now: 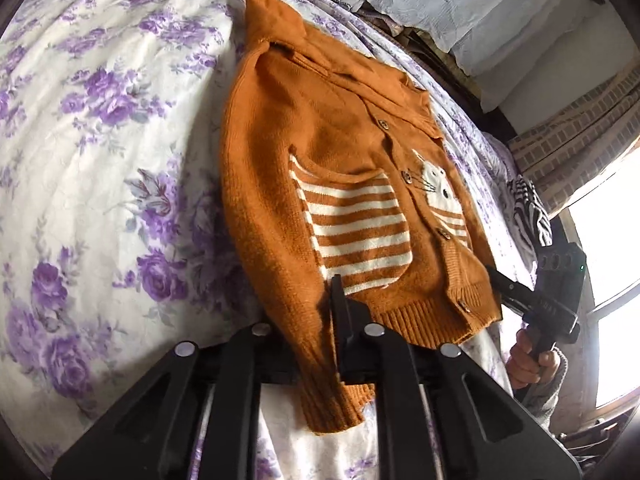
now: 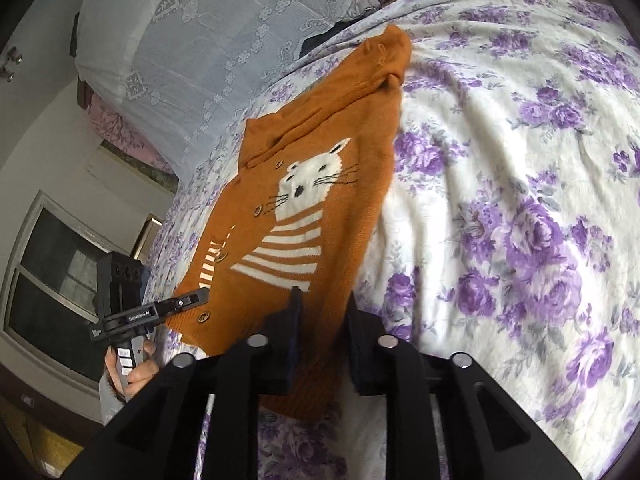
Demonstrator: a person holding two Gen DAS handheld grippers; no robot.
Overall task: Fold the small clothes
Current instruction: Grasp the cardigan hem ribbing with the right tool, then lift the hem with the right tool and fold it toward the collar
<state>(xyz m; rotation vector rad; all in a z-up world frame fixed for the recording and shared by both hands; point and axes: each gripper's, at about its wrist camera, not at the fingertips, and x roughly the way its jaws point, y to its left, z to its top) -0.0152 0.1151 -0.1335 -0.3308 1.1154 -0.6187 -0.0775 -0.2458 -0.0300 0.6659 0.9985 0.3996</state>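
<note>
Two grippers, L [image 1: 340, 320] & R [image 2: 320, 320], each pinch-closed on the orange cardigan [image 1: 320, 160] hem/sleeve near the bed [image 1: 100, 120] edge. Uneven pull prob skews your fold; thick knit could slip.

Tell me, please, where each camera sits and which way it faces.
Left wrist: on the left gripper, facing along its jaws over the orange cat cardigan on the floral bedsheet; right gripper and right hand at right.
Right wrist: on the right gripper, facing over the same cardigan; left gripper and left hand at left.
Shared: cardigan, bedsheet, both grippers.
</note>
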